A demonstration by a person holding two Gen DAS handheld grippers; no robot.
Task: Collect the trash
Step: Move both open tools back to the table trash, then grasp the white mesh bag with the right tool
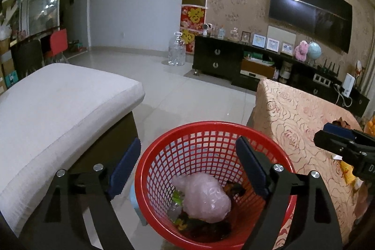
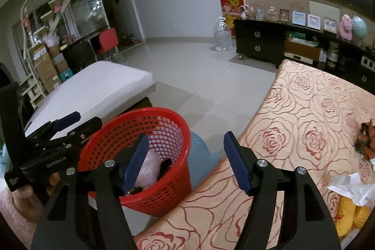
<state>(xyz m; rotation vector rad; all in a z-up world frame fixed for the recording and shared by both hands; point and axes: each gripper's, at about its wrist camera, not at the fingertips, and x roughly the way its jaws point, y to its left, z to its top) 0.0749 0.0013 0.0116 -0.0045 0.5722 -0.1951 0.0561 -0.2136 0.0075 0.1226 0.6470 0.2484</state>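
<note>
Part done, we judge — red basket (image 1: pixel 211 132) at 6 o'clock already holds pink bag (image 1: pixel 204 198) plus scraps. Left gripper (image 1: pixel 187 170) over it, spread, empty. Right gripper (image 2: pixel 185 161) wide apart, empty. Left on surface (image 2: pixel 293 132) at 3 o'clock — brown scraps (image 2: pixel 368 135), white plastic (image 2: pixel 354 186).

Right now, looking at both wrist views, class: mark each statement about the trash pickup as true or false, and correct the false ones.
1. The red basket is empty. False: a pale pink bag and other scraps lie in it.
2. Both sets of jaws stand open and hold nothing. True: the left gripper and the right gripper are both empty.
3. The basket stands on the rose-patterned tablecloth. False: it stands beside the table, lower down.
4. Trash remains on the tablecloth. True: brown scraps and a white plastic bag lie at its right.
5. The cushion beside the basket is red. False: it is white.
</note>
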